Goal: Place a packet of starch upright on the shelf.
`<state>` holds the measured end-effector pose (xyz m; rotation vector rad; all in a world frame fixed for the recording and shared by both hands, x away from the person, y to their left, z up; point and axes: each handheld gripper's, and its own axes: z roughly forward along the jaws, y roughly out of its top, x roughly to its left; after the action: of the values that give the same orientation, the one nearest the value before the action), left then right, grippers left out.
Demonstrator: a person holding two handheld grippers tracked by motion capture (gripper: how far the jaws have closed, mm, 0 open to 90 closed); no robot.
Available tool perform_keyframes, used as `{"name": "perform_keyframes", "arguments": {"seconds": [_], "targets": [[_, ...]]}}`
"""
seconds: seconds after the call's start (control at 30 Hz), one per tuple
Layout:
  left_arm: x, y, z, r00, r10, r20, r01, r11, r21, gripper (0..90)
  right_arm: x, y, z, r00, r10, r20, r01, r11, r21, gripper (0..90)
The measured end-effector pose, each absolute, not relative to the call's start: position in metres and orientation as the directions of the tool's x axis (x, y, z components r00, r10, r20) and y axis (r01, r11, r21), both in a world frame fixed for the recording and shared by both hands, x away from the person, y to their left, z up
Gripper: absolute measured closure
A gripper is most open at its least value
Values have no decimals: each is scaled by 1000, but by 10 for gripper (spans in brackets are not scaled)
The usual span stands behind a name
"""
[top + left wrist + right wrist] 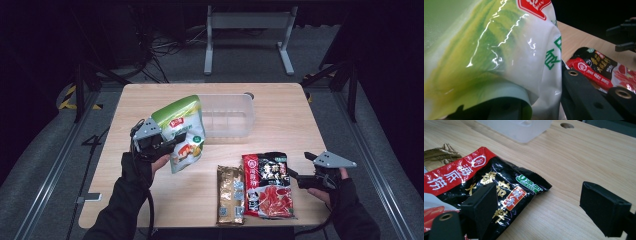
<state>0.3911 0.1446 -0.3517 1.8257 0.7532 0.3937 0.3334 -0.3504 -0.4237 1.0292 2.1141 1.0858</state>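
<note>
The green and white bag (499, 57) presses close against the left gripper's camera, pinched between the jaws of the left gripper (167, 142) and held up off the worktop (280, 115), in front of the clear plastic bin (227, 115); its lower edge curls over one jaw, and its upper part is cut off in the left gripper view; the right gripper (295, 176) hovers with jaws spread wide, holding nothing, at the right edge of the red and black packet (499, 187); three packs in all, one bin, two grippers; the gold packet (230, 195) lies flat just beside the red and black one; its print is too small to read.
</note>
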Motion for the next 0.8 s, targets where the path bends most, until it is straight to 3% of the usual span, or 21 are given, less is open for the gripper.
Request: {"name": "perform_keyframes", "arguments": {"seconds": [0.8], "targets": [[468,100,-335,601,795,-88,299,-121,947,773,333,-355,-423,-551,829,-94,386,353,853,146]]}}
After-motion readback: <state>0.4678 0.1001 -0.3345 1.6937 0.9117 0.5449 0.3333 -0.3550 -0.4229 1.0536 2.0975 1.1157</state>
